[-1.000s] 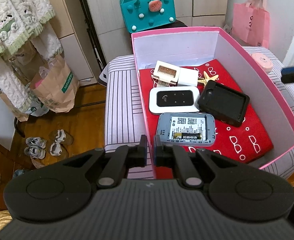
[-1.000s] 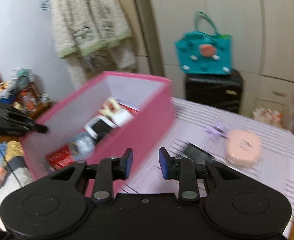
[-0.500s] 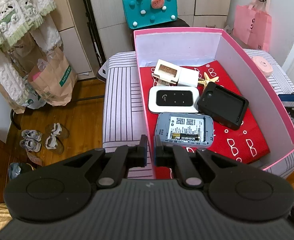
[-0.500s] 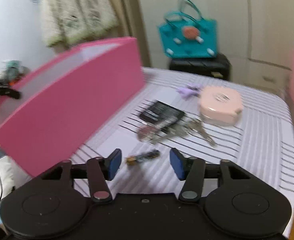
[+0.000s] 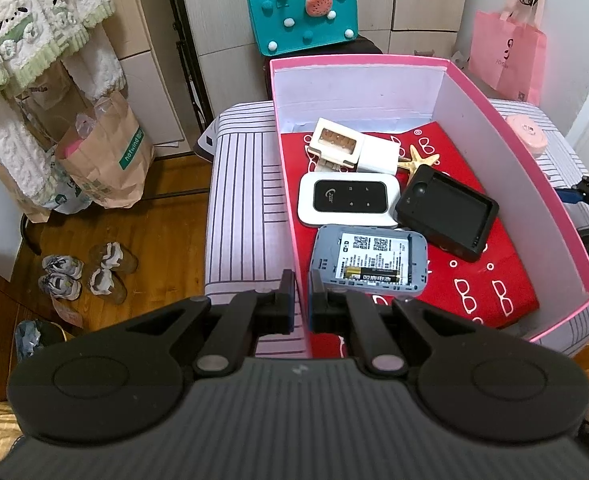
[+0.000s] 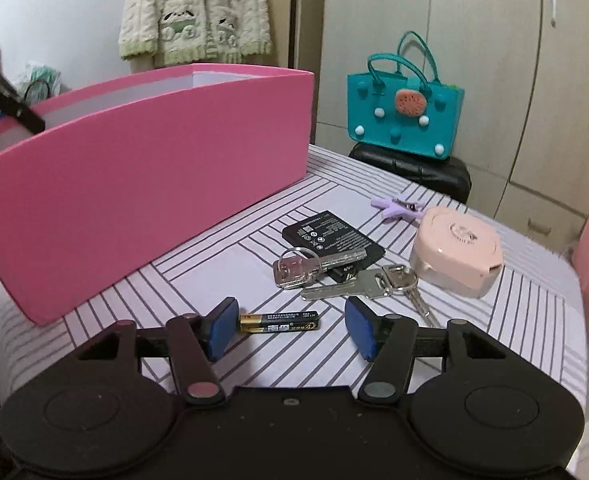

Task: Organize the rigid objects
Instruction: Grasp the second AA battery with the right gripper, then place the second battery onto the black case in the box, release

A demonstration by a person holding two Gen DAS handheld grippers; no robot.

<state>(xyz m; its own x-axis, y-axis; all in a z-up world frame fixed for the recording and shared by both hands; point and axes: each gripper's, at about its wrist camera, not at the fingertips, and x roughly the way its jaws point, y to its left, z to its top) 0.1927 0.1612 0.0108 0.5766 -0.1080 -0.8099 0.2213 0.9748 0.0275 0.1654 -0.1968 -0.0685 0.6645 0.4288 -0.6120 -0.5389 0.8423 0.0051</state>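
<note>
The left claw [image 5: 301, 298] pinches the pink box [image 5: 514, 152] wall at lower centre, steadying it. The right claw [image 6: 290, 330] is closing, pads not yet pressing, around the battery [image 6: 279, 321] lying on the striped surface [image 6: 494, 340], likely bound for the box.

A lived-in room of a home, likely a bedroom: pale wardrobe doors [image 6: 434, 60] fill the upper right, a fleecy cream garment [image 5: 26, 40] hangs at the upper left, and small shoes [image 5: 86, 272] sit on the wooden floor [image 5: 166, 232] at the lower left beside paper shopping bags [image 5: 106, 156]. A teal felt handbag [image 5: 302, 16] stands at top centre.
</note>
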